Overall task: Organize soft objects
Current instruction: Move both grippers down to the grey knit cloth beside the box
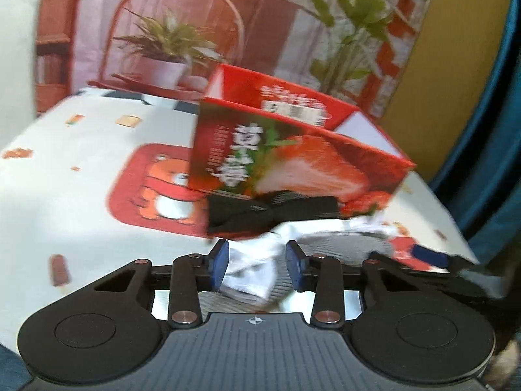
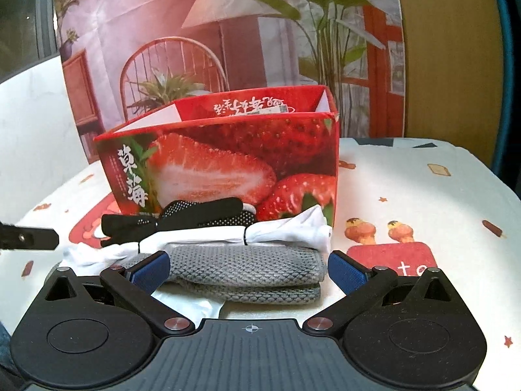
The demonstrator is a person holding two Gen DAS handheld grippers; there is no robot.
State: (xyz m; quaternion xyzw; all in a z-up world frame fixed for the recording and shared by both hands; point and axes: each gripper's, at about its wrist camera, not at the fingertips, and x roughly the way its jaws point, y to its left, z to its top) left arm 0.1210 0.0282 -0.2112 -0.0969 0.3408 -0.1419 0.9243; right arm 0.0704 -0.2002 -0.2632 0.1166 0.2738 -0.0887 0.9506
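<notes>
Grippers both open — right gripper (image 2: 249,272) spread wide around a grey cloth (image 2: 247,272); left gripper (image 1: 257,268) narrower, white cloth (image 1: 250,277) between its pads, untouched. Strawberry box (image 2: 228,156) just beyond.

low close wrist views, both facing strawberry box (image 1: 293,150)

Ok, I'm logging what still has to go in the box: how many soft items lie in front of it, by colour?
Black, dotted glove: 1
White cloth: 1
Grey knit cloth: 1
Total: 3, all lying outside the strawberry box.
</notes>
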